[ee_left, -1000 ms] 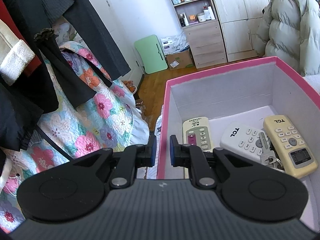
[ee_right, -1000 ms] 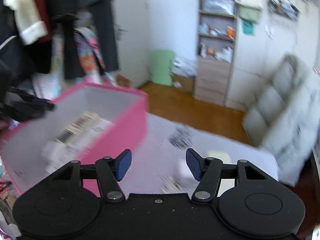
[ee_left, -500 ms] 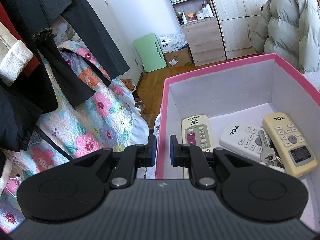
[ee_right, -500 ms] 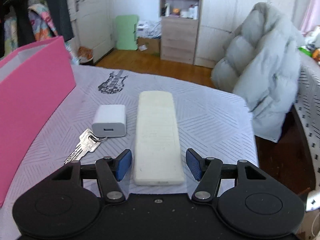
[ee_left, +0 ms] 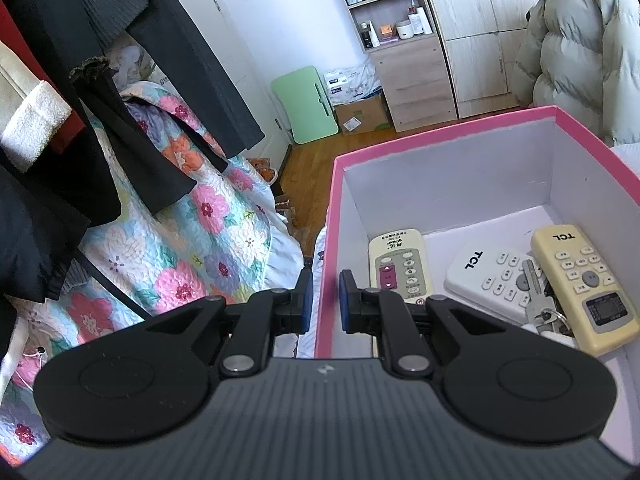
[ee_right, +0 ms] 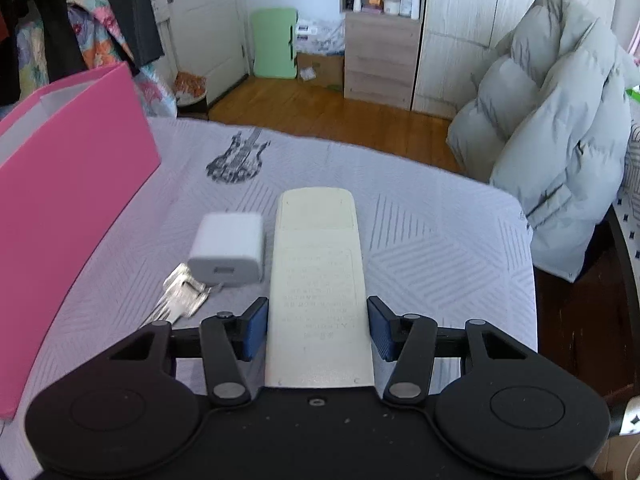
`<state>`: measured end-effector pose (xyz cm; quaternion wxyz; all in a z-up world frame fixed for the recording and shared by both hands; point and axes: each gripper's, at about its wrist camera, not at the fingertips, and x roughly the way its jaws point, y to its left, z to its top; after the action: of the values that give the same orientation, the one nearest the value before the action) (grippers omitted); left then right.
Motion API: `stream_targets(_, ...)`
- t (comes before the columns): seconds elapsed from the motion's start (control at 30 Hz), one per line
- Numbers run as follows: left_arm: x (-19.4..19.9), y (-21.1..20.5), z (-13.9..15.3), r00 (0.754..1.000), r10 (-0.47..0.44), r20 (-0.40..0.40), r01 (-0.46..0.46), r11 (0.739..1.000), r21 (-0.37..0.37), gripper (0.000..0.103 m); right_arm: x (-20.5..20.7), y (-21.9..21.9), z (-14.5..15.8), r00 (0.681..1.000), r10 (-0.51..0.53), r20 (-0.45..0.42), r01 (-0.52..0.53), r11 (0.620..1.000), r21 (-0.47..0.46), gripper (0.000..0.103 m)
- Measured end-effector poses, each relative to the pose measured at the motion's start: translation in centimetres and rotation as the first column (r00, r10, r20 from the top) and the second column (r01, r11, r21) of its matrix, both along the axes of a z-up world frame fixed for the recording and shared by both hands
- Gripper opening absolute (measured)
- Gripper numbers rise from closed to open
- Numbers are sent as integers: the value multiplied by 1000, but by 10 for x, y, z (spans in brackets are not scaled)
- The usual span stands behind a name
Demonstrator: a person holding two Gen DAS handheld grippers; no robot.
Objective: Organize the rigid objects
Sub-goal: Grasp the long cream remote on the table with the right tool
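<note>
The right gripper (ee_right: 318, 330) is closing around a face-down cream remote (ee_right: 318, 280), fingers (ee_right: 256, 330) not yet pressing.

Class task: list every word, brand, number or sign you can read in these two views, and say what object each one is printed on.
"TCL" on the white remote control in the pink cardboard box.
"TCL" on the cream-yellow remote control with a small screen.
Printed characters on the cream remote control with a purple button: too small to read.
Embossed text on the back of the cream remote control on the bed: too blurred to read.
Bottle labels on the wooden shelf: unreadable.
</note>
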<state>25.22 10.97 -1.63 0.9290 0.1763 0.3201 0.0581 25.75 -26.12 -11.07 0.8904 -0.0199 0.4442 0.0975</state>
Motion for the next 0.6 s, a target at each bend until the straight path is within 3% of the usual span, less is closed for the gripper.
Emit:
stream_targets(0.23, 7, -4, -1, 1000, -6, -12, 6, 1000, 12, 12, 30, 6, -1, 1000, 11, 0, -11, 1000, 4, 64)
stream_targets(0.43, 5, -2, -1, 1000, 12, -5, -12, 1000, 12, 14, 40, 8, -3, 999, 31, 44, -32, 999, 17, 58)
stream_targets(0.6, 3, -1, -1, 1000, 11, -5, -11, 1000, 13, 14, 11, -2, 27, 986, -14, 167, -2, 996, 93, 58)
